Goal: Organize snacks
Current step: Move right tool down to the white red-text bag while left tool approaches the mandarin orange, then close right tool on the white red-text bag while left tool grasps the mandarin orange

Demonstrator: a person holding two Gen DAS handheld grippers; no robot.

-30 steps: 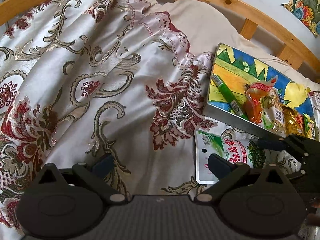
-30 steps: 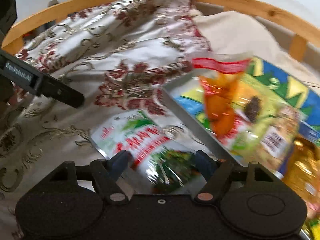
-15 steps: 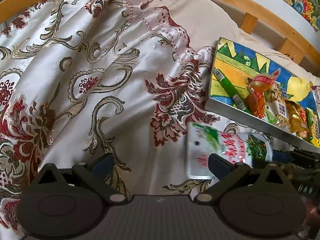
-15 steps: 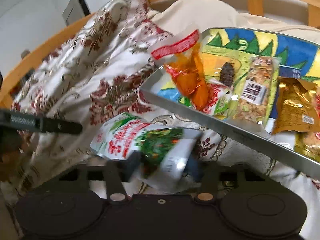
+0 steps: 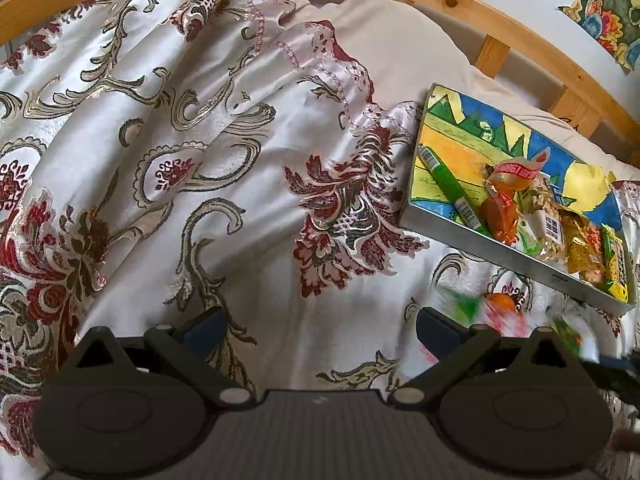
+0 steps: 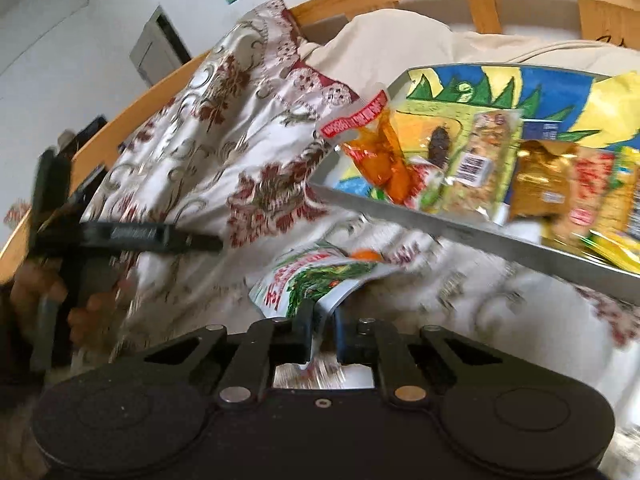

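Wood bed frame (image 5: 452, 2), white wall (image 6: 80, 52) (w/ posters).

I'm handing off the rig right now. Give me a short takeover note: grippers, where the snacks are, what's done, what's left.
Right gripper: jaws have just closed on a corner of the white-and-green snack pouch, which looks lifted off the floral bedspread.
Left gripper: jaws open, nothing between them, over the bedspread.
Tray: on the bed, holding a green stick pack, an orange pouch and several other packets.
Done: those snacks are in the tray.
Left: put the pouch in the tray.
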